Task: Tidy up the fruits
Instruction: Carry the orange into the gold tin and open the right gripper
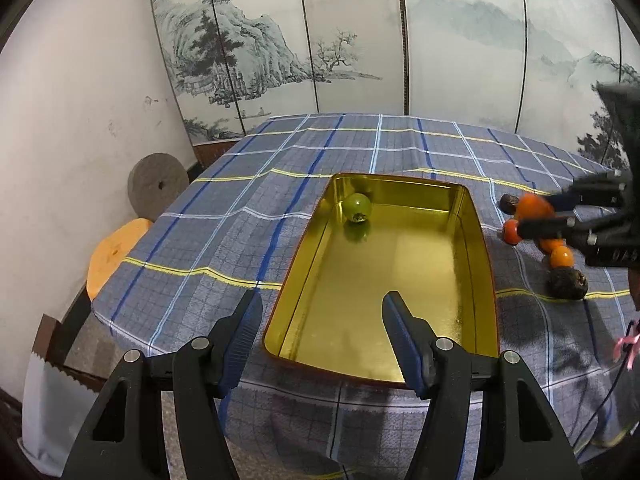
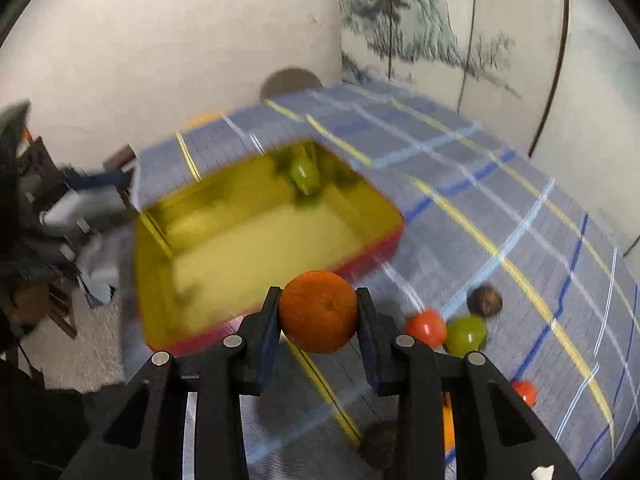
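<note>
A gold tin tray (image 1: pixel 476 240) with a red outside (image 2: pixel 384 248) lies on the checked tablecloth. One green fruit (image 1: pixel 357 207) sits in its far corner; it also shows in the right wrist view (image 2: pixel 305 175). My left gripper (image 1: pixel 322 320) is open and empty over the tray's near end. My right gripper (image 2: pixel 318 312) is shut on an orange (image 2: pixel 318 311) and holds it above the cloth beside the tray; it shows in the left wrist view (image 1: pixel 534 214). Loose fruits lie right of the tray: a red one (image 2: pixel 426 326), a green one (image 2: pixel 466 334), a brown one (image 2: pixel 484 300).
More fruit lies on the cloth: a small red one (image 2: pixel 525 392), a dark brown one (image 1: pixel 567 284), orange ones (image 1: pixel 561 257). A painted folding screen (image 1: pixel 360 40) stands behind the table. An orange stool (image 1: pixel 116 256) and a grey stone disc (image 1: pixel 157 189) are left of the table.
</note>
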The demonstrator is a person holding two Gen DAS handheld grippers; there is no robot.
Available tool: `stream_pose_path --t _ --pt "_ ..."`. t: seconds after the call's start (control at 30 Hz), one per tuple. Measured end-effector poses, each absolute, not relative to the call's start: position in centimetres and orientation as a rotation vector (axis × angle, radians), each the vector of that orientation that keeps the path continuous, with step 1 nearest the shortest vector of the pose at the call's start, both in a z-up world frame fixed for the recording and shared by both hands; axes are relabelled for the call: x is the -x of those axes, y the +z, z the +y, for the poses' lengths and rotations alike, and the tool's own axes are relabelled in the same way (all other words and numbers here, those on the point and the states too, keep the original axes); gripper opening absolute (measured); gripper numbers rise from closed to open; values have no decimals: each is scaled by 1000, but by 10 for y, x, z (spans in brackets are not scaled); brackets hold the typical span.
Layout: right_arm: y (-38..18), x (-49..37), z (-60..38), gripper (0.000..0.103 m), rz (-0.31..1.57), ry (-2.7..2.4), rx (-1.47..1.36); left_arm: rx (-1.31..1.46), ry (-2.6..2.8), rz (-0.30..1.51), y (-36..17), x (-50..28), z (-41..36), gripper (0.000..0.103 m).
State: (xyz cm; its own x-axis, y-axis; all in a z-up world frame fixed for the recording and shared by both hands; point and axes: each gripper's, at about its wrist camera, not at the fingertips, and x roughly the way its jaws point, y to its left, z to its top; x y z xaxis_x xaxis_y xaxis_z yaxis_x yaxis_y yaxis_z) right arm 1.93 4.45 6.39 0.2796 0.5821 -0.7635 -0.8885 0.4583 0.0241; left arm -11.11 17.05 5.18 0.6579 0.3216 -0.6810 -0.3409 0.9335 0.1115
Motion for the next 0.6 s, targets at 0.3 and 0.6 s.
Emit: stream_pose_path --t 0.3,0.6 --pt "85 -11 81 32 719 1043 420 28 384 762 52 119 172 63" --pt "63 -34 119 32 802 994 400 48 398 772 48 127 183 64"
